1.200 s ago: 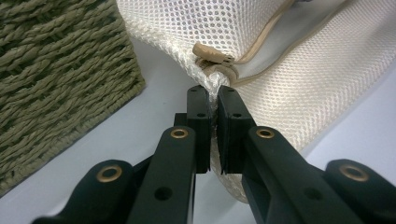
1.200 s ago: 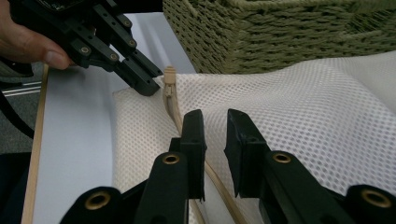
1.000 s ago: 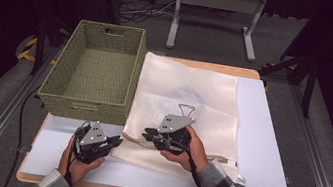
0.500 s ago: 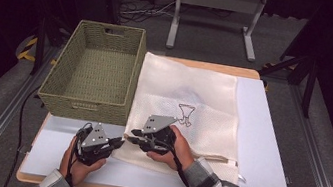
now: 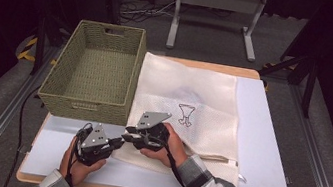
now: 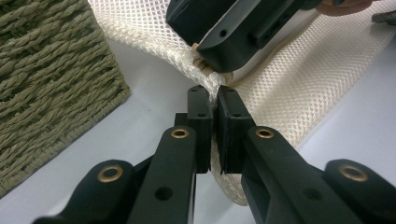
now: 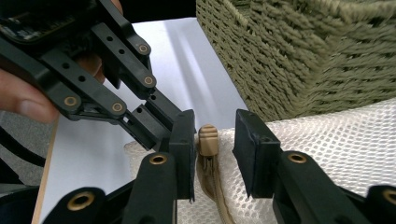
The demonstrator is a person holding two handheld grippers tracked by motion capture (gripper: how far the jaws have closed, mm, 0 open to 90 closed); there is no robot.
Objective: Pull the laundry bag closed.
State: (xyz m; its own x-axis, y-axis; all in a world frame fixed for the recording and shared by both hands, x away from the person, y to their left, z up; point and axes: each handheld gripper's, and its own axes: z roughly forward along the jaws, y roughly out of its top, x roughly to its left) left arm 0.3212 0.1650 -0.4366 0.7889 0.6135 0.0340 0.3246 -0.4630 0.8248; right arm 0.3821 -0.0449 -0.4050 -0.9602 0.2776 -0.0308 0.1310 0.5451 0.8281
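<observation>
The left tool (image 5: pixel 119 141) is held low at the near left, gripped from beneath by the left hand (image 5: pixel 75 162), with its grey three-cornered plate facing up and its jaws pointed to the right. In the left gripper view its jaws are seen pressed nearly together, a fold of material pinched between them. The right tool (image 5: pixel 129 131) is held by the right hand (image 5: pixel 171 147), the sleeved forearm entering from the lower right. Its jaws are pointed left, tip to tip with the left tool's, and are seen parted in the right gripper view.
</observation>
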